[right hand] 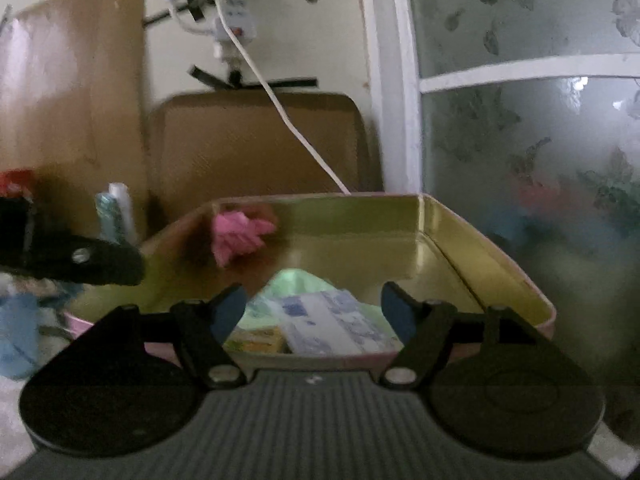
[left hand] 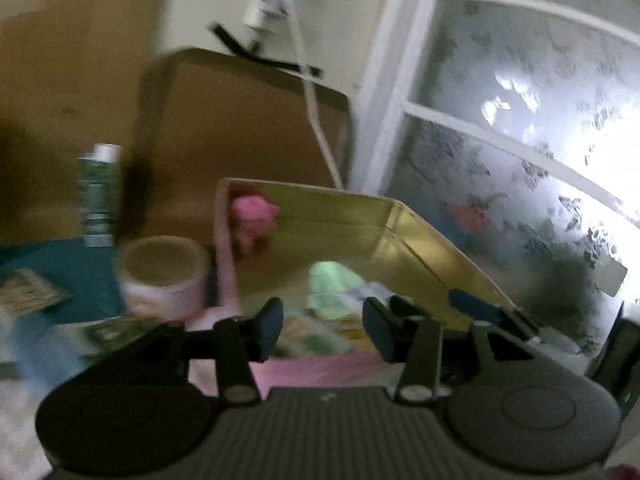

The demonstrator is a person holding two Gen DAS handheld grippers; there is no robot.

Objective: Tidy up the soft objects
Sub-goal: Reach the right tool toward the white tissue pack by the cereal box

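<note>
Left gripper (left hand: 322,326): fingers apart, nothing between, hovering over near edge of gold-lined tin (left hand: 404,240). Right gripper (right hand: 314,312): fingers wide apart, empty, at same edge. Inside tin: pink soft toy (right hand: 236,236) at far left corner; green pouch (right hand: 296,284), blue-printed tissue packet (right hand: 336,322) near front. Left of tin: tape roll (left hand: 164,276), spray can (left hand: 100,196).

Both wrist cameras sit close behind their own tool, facing the gold-lined tin (left hand: 404,236) (right hand: 460,240) by the frosted window (left hand: 520,140) (right hand: 540,140). The left view is tilted and looks from the tin's left; the right looks squarely in. Both share the pink toy (left hand: 253,222) (right hand: 240,234).
</note>
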